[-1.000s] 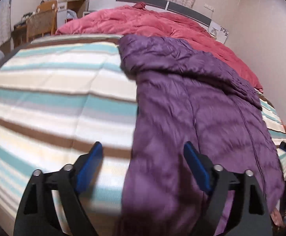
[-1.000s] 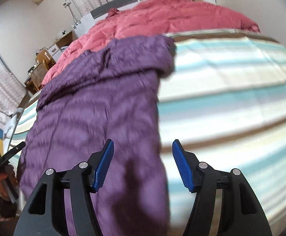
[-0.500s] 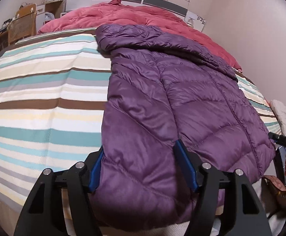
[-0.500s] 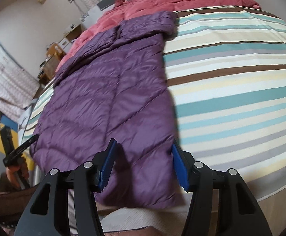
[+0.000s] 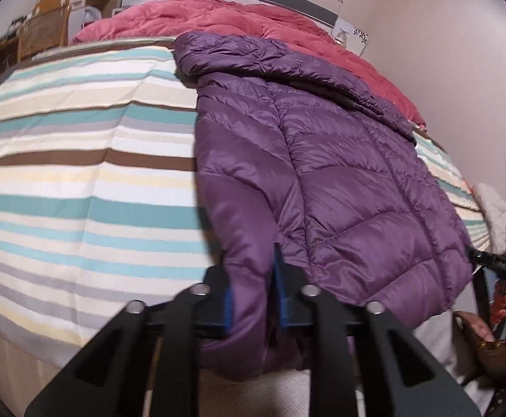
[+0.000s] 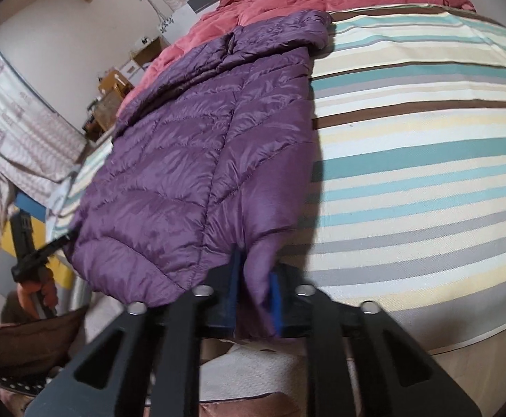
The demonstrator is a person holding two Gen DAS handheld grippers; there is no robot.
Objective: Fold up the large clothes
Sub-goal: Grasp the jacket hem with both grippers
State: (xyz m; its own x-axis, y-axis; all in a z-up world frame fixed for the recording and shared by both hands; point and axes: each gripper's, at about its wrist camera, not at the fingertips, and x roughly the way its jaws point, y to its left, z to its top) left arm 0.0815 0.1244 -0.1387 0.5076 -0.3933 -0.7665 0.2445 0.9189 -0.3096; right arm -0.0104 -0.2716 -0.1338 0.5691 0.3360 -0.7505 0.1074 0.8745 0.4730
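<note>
A purple jacket (image 5: pixel 322 160) lies spread along a striped bed (image 5: pixel 79 160), its hood toward a red quilt (image 5: pixel 253 17) at the far end and its hem hanging over the near edge. The left gripper (image 5: pixel 253 295) pinches a fold of the hem at one near corner, blue pads pressed into the fabric. The right gripper (image 6: pixel 254 295) pinches the hem at the other near corner, just beside the bare stripes.

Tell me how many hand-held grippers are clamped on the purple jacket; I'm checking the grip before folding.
2. The left hand-held gripper pinches the purple down jacket at its left hem corner; the right hand-held gripper pinches the right hem corner.
</note>
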